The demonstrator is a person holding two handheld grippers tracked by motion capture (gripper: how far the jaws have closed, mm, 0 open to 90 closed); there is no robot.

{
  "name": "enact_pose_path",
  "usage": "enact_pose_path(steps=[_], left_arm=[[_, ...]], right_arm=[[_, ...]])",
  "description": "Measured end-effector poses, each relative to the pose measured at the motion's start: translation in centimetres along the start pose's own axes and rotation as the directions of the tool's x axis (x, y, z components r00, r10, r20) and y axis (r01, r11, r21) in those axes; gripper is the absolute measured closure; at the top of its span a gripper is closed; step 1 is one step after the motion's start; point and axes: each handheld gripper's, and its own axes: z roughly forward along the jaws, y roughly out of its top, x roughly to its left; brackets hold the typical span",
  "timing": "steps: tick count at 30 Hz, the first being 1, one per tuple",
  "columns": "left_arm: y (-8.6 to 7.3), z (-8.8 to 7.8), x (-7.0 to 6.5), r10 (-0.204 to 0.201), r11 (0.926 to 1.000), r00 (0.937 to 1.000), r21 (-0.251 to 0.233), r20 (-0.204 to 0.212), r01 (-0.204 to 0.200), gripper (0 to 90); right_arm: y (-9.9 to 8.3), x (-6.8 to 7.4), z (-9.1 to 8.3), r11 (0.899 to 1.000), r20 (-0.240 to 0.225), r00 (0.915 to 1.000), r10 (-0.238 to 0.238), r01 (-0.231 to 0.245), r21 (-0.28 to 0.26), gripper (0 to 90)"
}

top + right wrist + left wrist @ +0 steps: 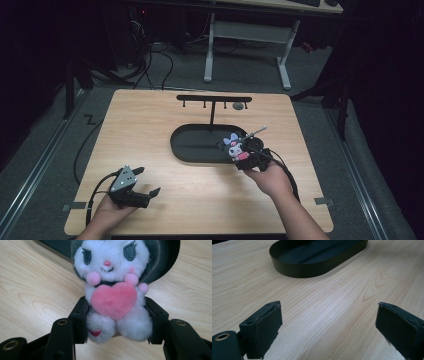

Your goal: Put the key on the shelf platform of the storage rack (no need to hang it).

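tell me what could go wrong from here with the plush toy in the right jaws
1. The right gripper squeezes only the lower body of the plush toy; soft stuffing could let it slip or tilt.
2. The toy's metal chain sticks out toward the black hook stand and could snag or miss a hook.
3. The toy hangs near the rim of the black oval tray and might bump it.

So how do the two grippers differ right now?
The right gripper is shut on the plush toy; the left gripper is open with bare table between its jaws. In the high view the right one sits at the black tray's near right rim, while the left one rests apart from it, at the near left. Both have black jaws and are hand-held.
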Motion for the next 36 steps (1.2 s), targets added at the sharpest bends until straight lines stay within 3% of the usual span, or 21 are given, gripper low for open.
enact_pose_path(steps=[23, 36], left_arm=[[0.0, -0.1, 0.0, -0.003, 1.0, 1.0, 0.0, 0.002, 0.003, 7.7], [-0.1, -0.1, 0.1, -0.006, 1.0, 1.0, 0.002, 0.002, 0.006, 7.7]], right_arm=[[2.8, -1.6, 1.7, 0.998, 0.019, 0.9982, 0.057, -0.056, -0.008, 47.2], [4.2, -2.0, 3.3, 0.997, 0.008, 0.9968, 0.079, -0.079, -0.003, 47.2]])
